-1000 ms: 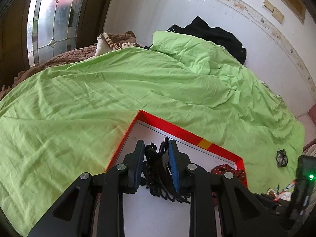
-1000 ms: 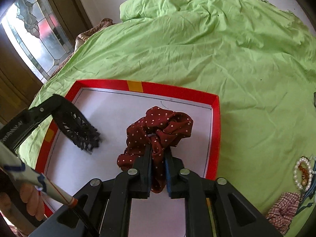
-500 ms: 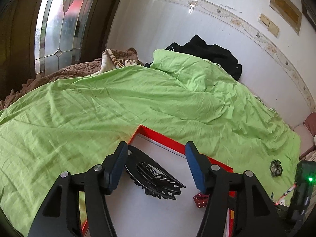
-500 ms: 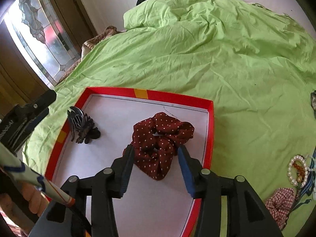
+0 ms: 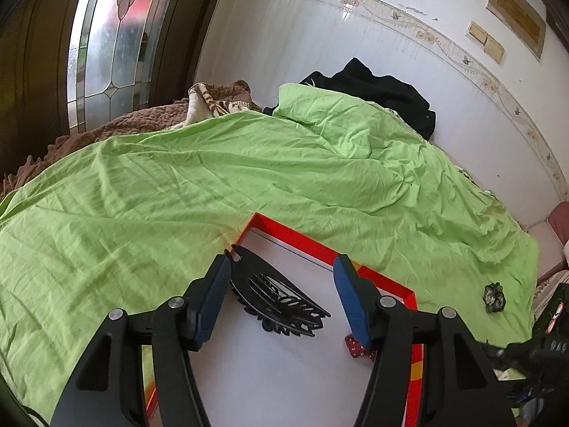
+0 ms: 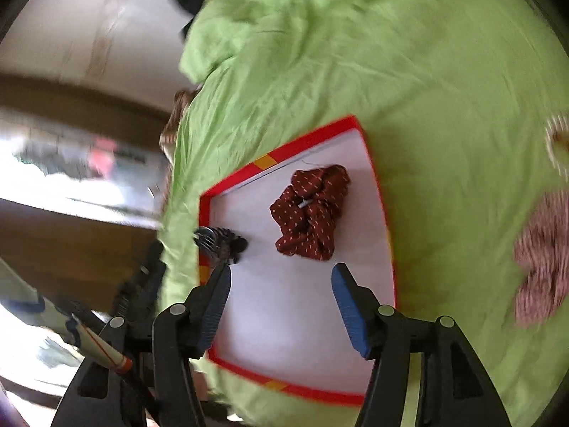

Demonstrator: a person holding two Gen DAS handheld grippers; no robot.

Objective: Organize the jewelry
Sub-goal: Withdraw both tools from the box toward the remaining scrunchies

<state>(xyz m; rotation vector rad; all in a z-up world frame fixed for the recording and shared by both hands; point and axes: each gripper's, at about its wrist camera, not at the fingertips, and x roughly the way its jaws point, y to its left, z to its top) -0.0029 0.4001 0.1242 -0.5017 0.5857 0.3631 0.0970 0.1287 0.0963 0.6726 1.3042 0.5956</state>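
Black hair claw (image 5: 275, 297) lying flat in red-rimmed tray (image 5: 313, 245); maroon dotted scrunchie (image 6: 310, 211) crumpled nearby.

No words or numbers can be read in these pictures. In the left wrist view, some pale marks show on a black thing (image 5: 554, 347) at the right edge, but they are too blurry to make out as letters.
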